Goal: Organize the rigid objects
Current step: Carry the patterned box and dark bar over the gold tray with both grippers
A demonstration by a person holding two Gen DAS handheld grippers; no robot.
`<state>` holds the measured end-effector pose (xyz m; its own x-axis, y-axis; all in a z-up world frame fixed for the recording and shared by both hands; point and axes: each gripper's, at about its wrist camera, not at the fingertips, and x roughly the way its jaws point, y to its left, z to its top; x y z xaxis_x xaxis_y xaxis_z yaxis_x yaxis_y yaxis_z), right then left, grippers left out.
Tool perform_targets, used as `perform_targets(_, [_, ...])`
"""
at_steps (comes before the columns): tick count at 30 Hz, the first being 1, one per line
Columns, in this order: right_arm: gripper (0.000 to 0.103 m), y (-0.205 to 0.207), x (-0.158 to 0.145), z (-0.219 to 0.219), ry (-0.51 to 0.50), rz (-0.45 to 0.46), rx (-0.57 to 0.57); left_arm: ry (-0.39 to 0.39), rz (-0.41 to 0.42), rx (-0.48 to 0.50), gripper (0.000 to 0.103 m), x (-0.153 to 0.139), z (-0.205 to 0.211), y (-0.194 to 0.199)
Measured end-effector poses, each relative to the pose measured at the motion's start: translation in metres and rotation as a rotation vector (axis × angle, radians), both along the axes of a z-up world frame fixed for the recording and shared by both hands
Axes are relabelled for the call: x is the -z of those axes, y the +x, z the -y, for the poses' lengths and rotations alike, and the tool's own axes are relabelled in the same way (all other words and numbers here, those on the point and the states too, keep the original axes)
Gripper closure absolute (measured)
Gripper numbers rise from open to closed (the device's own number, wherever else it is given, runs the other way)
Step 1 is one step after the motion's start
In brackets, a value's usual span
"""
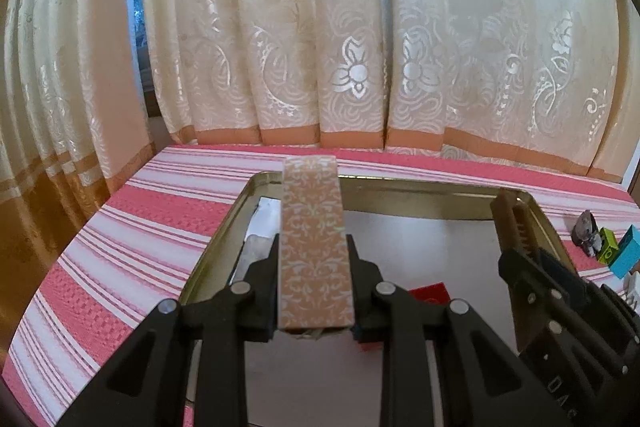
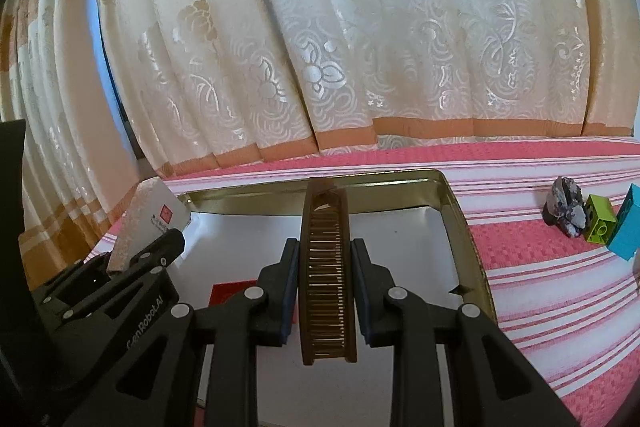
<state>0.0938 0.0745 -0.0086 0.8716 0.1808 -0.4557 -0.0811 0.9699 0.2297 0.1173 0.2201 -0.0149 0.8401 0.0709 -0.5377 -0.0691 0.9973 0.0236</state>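
Observation:
My left gripper (image 1: pixel 315 259) is shut on a long peach box with a white floral pattern (image 1: pixel 314 243), held over the left part of a shallow gold metal tin (image 1: pixel 416 187) lined with white paper. In the right wrist view the same left gripper (image 2: pixel 132 255) and box (image 2: pixel 150 215) show at the left. My right gripper (image 2: pixel 325 267) is shut on a brown comb (image 2: pixel 326 267), teeth facing the camera, above the tin (image 2: pixel 460 223). That comb (image 1: pixel 510 223) appears at the right in the left wrist view. A red card (image 2: pixel 232 291) lies on the tin's paper.
A pink and white striped cloth (image 2: pixel 540 287) covers the surface. To the right of the tin lie a grey stone (image 2: pixel 566 211), a green block (image 2: pixel 598 223) and a blue block (image 2: pixel 628 227). Cream floral curtains (image 1: pixel 320 27) hang close behind.

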Motion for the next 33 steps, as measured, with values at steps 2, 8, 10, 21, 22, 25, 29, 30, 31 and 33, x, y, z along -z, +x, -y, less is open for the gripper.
perform_targets(2, [0.075, 0.001, 0.001, 0.001, -0.007, -0.001, 0.004, 0.010, -0.003, -0.005, 0.079, 0.001, 0.000, 0.001])
perform_targets(8, [0.075, 0.007, 0.007, 0.005, -0.020, -0.030, 0.024, 0.057, -0.023, -0.009, 0.079, 0.007, 0.007, 0.004])
perform_targets(10, [0.075, 0.009, 0.008, 0.005, -0.017, -0.040, 0.020, 0.081, -0.025, -0.010, 0.079, 0.008, 0.010, 0.004])
perform_targets(21, [0.075, 0.015, 0.011, 0.002, -0.016, -0.074, -0.002, 0.173, -0.022, -0.029, 0.079, 0.011, 0.017, 0.004])
perform_targets(22, [0.075, 0.016, 0.012, 0.001, -0.017, -0.078, -0.006, 0.177, -0.022, -0.028, 0.079, 0.011, 0.017, 0.004])
perform_targets(25, [0.075, 0.016, 0.012, 0.000, -0.016, -0.082, -0.011, 0.188, -0.022, -0.030, 0.079, 0.012, 0.019, 0.004])
perform_targets(29, [0.075, 0.018, 0.014, -0.002, -0.011, -0.089, -0.017, 0.194, -0.020, -0.032, 0.079, 0.011, 0.019, 0.004])
perform_targets(30, [0.075, 0.018, 0.014, -0.003, -0.011, -0.090, -0.019, 0.193, -0.019, -0.035, 0.079, 0.011, 0.018, 0.004])
perform_targets(31, [0.075, 0.018, 0.014, -0.002, -0.011, -0.090, -0.019, 0.195, -0.018, -0.043, 0.079, 0.011, 0.017, 0.003])
perform_targets(33, [0.075, 0.018, 0.014, -0.003, -0.011, -0.093, -0.024, 0.202, -0.013, -0.066, 0.079, 0.010, 0.013, 0.003])
